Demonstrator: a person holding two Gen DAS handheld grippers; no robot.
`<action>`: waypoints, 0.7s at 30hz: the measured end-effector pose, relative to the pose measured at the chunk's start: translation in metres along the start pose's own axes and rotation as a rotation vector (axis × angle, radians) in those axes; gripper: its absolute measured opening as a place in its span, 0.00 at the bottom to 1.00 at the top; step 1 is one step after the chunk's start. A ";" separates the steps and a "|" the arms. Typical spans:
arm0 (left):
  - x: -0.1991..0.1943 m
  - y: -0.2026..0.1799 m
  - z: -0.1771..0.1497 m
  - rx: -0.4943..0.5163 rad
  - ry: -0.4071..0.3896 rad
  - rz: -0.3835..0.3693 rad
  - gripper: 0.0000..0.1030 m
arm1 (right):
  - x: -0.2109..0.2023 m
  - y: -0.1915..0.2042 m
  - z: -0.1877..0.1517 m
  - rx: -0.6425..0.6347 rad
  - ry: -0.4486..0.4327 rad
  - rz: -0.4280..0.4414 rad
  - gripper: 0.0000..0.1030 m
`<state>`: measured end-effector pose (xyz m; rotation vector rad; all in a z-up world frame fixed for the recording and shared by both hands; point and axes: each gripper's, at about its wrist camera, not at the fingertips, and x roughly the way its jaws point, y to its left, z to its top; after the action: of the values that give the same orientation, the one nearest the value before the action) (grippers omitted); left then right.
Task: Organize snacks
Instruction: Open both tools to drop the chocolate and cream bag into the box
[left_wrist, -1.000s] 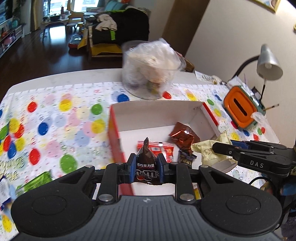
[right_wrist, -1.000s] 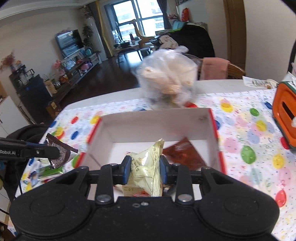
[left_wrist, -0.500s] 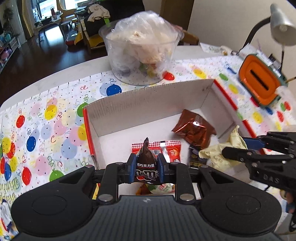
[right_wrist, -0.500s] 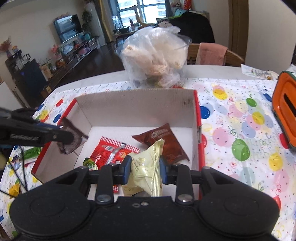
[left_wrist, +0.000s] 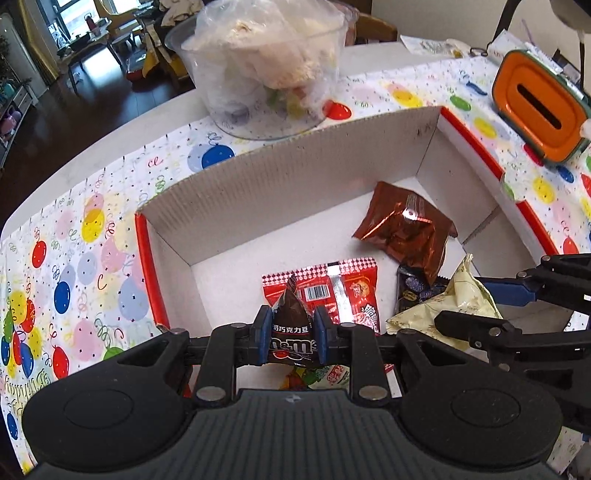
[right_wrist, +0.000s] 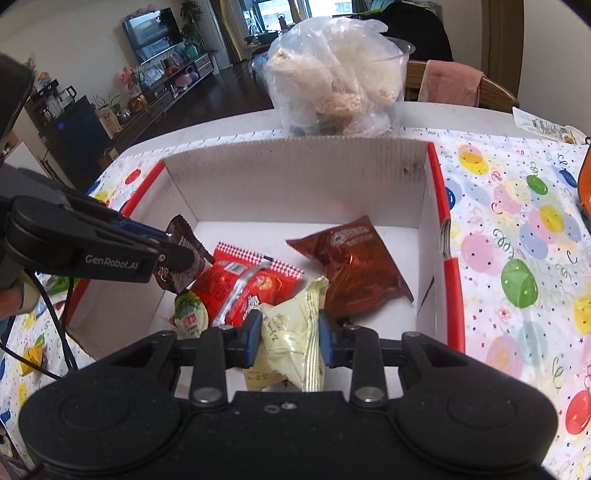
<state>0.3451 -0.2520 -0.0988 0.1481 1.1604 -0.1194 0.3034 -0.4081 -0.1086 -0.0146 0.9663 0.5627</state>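
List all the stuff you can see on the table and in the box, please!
cardboard box: one, white with red edges, on the balloon tablecloth
brown shiny packet: one, inside box
red packet: one, inside box
dark blue packet: one, inside box
clear bowl: one, bagged snacks inside, behind box
orange container: one, right of box
M&M's bag: one, brown, in left tongs
pale yellow packet: one, in right tongs

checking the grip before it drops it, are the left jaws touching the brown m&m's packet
Touching. The left wrist view shows the left gripper with both blue pads pressed against the m&m's packet, no gap either side.
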 end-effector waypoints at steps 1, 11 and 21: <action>0.002 0.000 0.000 0.003 0.013 -0.002 0.23 | 0.000 0.001 0.000 0.001 0.001 0.000 0.30; -0.001 0.006 -0.005 -0.030 0.025 -0.009 0.23 | -0.003 0.002 -0.002 0.010 0.005 -0.021 0.33; -0.023 0.020 -0.020 -0.100 -0.036 -0.070 0.28 | -0.025 0.002 -0.002 0.020 -0.050 -0.044 0.60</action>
<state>0.3208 -0.2287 -0.0845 0.0171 1.1336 -0.1252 0.2894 -0.4180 -0.0895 -0.0040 0.9205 0.5105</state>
